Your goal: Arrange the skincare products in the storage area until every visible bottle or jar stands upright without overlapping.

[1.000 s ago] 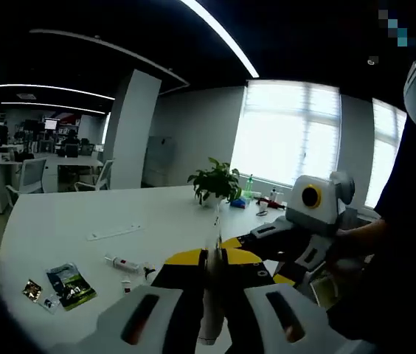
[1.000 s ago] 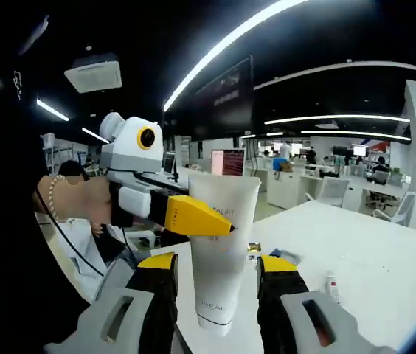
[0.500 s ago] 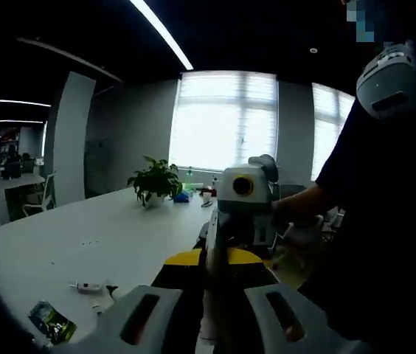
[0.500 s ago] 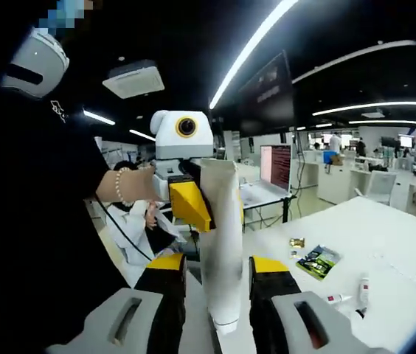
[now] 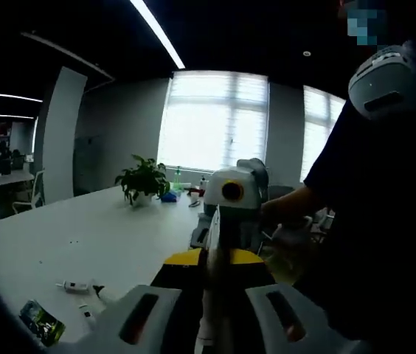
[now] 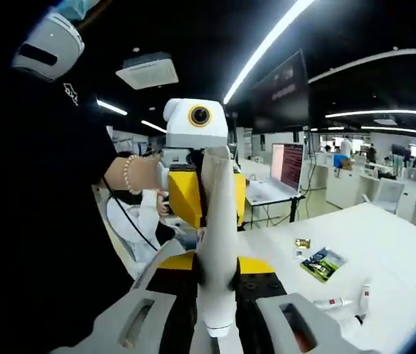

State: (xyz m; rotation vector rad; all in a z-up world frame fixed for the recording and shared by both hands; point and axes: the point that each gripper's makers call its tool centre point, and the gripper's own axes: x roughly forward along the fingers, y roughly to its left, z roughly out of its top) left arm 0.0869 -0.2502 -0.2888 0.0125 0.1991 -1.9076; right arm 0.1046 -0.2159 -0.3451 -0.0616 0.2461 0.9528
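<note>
Two hand-held grippers clamp one white tube (image 6: pixel 219 243) in mid-air above the table (image 6: pixel 385 251): the right hand-held gripper (image 6: pixel 217 273) near its cap, the left hand-held gripper (image 5: pixel 214 269) pinching its crimped end, likely to turn it upright.

From my seat the white tube (image 6: pixel 219 243) reads as smooth, softly matt plastic (a faint sheen along its edge). My right claw (image 6: pixel 217 274) and the left claw (image 5: pixel 212 267) look like hard moulded plastic, yellow and pale grey, fairly matt. The worktop (image 5: pixel 82 236) is smooth, matt white laminate. The sachet (image 6: pixel 321 263) looks like glossy foil.
</note>
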